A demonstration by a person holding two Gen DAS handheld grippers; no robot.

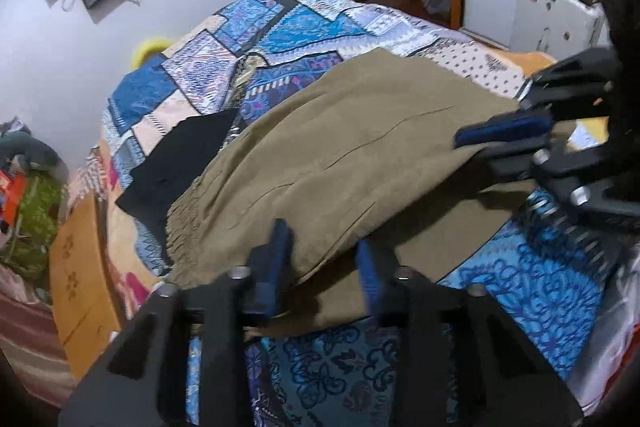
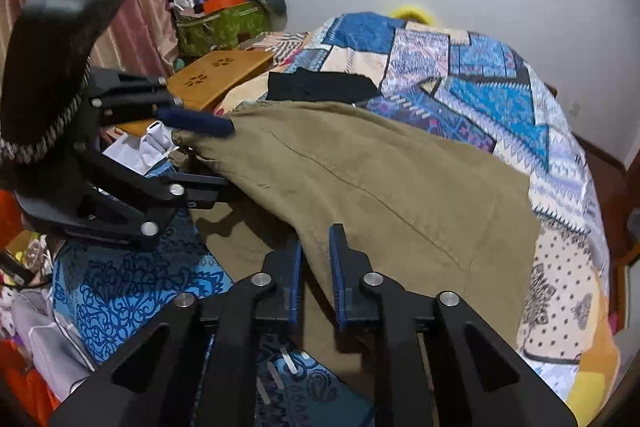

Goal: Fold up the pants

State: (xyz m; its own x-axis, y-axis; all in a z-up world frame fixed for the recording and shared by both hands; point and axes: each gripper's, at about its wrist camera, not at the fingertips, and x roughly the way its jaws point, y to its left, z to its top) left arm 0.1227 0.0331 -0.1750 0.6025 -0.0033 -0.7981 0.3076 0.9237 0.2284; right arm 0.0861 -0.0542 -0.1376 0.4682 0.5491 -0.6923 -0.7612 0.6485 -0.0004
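Observation:
Olive-brown pants [image 1: 340,167] lie on a patchwork bedspread, with the near layer lifted off the bed; they also show in the right wrist view [image 2: 400,187]. My left gripper [image 1: 324,247] holds the raised near edge by the gathered waistband, fabric between its blue pads [image 1: 280,251]. It shows from the side in the right wrist view [image 2: 208,135], closed on the waist corner. My right gripper [image 2: 316,247] pinches the lifted edge further along, between its pads [image 2: 340,267]. It shows in the left wrist view [image 1: 500,139], clamped on the fabric.
The bedspread [image 1: 280,27] covers the bed. A black garment [image 1: 180,163] lies beyond the pants. A wooden lap tray [image 2: 220,75] sits at the bed's edge, with a green bag [image 2: 220,23] and clutter behind. A white box [image 1: 556,11] stands at the far corner.

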